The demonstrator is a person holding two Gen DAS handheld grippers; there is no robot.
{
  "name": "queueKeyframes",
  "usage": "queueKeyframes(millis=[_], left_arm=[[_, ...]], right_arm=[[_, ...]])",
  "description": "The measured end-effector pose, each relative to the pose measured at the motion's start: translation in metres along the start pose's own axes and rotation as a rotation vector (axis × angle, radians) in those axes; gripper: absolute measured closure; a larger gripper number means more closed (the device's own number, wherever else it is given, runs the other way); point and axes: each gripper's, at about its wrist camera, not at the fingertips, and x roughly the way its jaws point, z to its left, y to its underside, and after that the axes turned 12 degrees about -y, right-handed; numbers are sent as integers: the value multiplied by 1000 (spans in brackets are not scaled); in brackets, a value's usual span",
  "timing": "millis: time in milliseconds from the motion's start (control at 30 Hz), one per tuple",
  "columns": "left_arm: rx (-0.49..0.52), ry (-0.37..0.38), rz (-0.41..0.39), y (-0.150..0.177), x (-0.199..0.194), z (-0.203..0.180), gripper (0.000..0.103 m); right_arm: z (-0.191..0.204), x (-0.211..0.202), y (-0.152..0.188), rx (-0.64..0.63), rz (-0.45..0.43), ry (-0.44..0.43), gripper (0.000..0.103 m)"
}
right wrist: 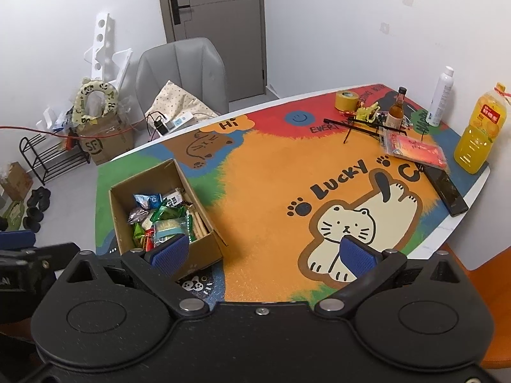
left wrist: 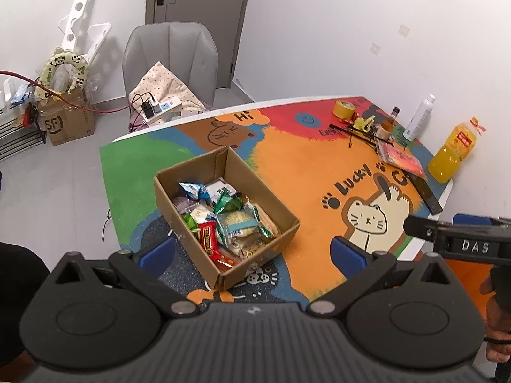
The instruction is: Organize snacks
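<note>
An open cardboard box [left wrist: 179, 188] sits on the colourful table mat, filled with several wrapped snacks [left wrist: 223, 220]. It also shows in the right wrist view [right wrist: 119, 220] at the table's left side, with the snacks [right wrist: 163, 220] inside. My left gripper [left wrist: 252, 255] is open and empty, held above the box's near end. My right gripper [right wrist: 262, 252] is open and empty, above the mat to the right of the box, its left pad [right wrist: 169, 252] over the box's near corner.
At the table's far right stand an orange juice bottle [right wrist: 479, 127], a white bottle [right wrist: 440, 95], a small brown bottle [right wrist: 397, 108], a tape roll [right wrist: 346, 100], a red packet [right wrist: 415, 148] and a black phone [right wrist: 447, 190]. A grey chair [right wrist: 182, 70] stands behind the table.
</note>
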Motion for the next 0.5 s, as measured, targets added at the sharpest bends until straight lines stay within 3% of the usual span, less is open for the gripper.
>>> queueKeyframes(millis=[500], left_arm=[[12, -8, -12, 11, -3, -4, 0]], right_arm=[[0, -8, 10, -5, -12, -7, 0]])
